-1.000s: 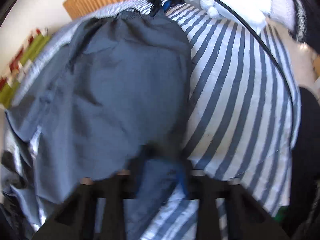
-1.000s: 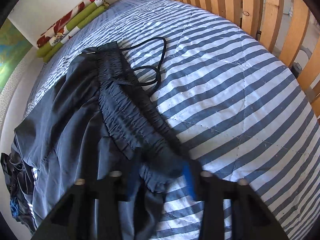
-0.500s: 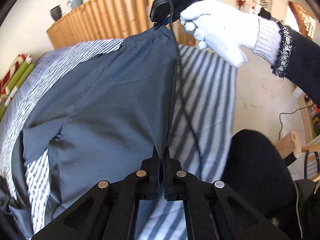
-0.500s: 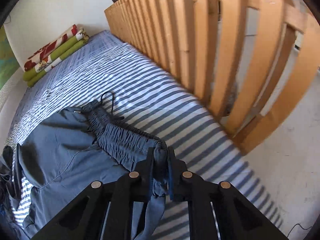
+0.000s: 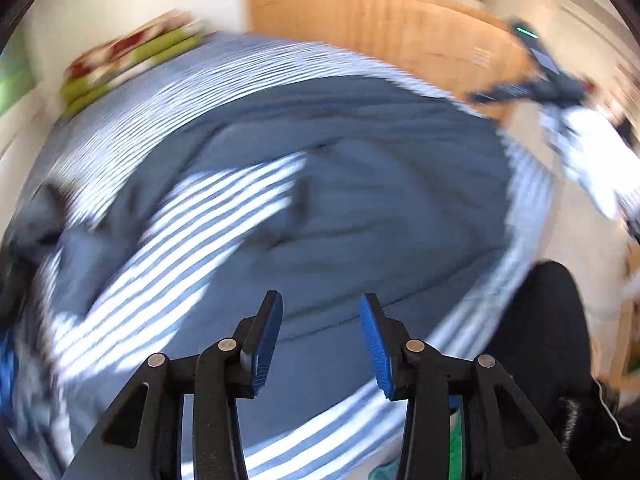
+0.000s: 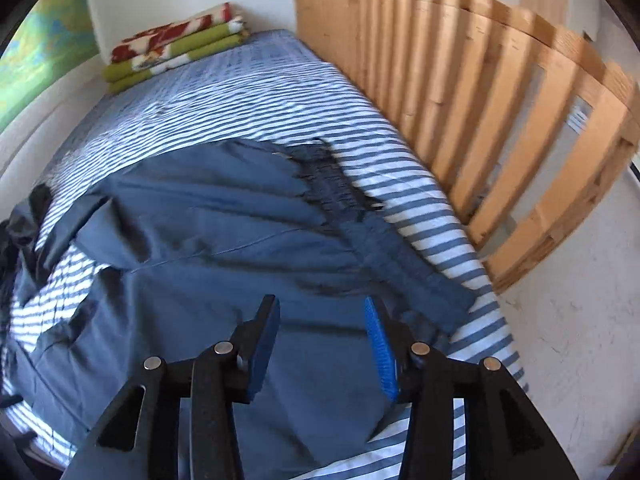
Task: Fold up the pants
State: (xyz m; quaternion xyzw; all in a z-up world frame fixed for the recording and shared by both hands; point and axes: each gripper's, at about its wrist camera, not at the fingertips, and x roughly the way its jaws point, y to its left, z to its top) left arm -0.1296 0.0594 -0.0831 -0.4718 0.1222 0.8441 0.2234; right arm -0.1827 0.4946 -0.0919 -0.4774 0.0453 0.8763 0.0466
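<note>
On bed [image 6: 256, 92]: pants [image 6: 224, 248] | left claw [image 5: 320, 344], right claw [image 6: 322, 346] opening, empty

My pants [image 6: 224, 240] lie spread on the bed [image 6: 248, 92], waistband [image 6: 340, 196] toward the slatted rail [image 6: 480, 92] on my right. Folded blankets [image 6: 176, 44] sit at the bed's far end, against the wall.
</note>
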